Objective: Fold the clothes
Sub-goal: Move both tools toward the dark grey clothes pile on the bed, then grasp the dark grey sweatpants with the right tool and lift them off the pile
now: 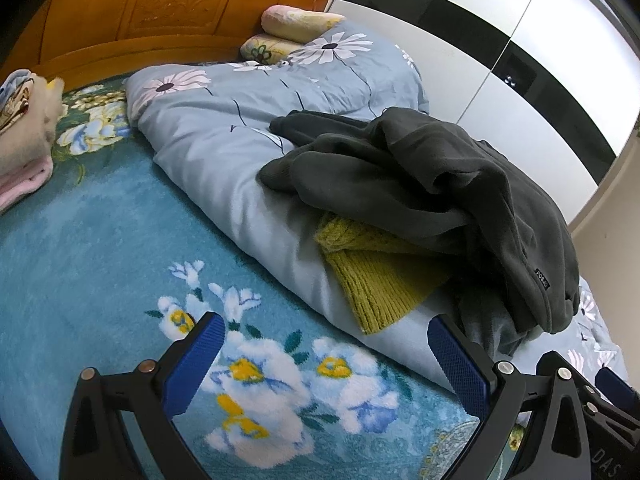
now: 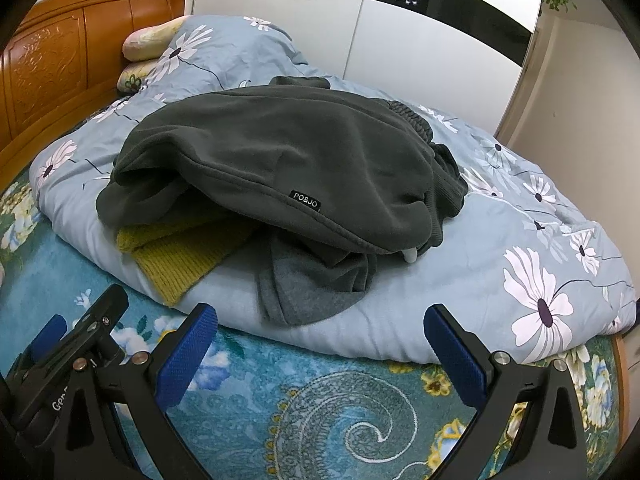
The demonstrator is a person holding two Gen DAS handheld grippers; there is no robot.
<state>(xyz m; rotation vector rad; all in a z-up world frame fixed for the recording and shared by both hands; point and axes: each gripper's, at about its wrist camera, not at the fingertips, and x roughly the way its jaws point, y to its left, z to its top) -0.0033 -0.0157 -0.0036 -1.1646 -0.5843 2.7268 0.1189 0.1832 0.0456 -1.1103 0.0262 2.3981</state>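
A crumpled dark grey fleece garment (image 1: 440,184) (image 2: 280,160) with a small black label lies heaped on a rolled light-blue floral quilt (image 1: 224,152) (image 2: 520,248). A mustard-yellow knit garment (image 1: 372,280) (image 2: 180,256) sticks out from under it. My left gripper (image 1: 324,356) hovers open over the teal floral blanket (image 1: 100,260), short of the pile and to its left, holding nothing. My right gripper (image 2: 320,348) is open too, low in front of the quilt's edge, directly facing the grey heap. The left gripper's body shows at the lower left of the right wrist view.
A carved wooden headboard (image 1: 168,4) (image 2: 48,64) stands at the back with pillows (image 1: 296,22) against it. Folded pale fabric (image 1: 24,140) sits at the far left of the bed. White and black wardrobe doors (image 1: 520,60) (image 2: 400,32) run behind the quilt.
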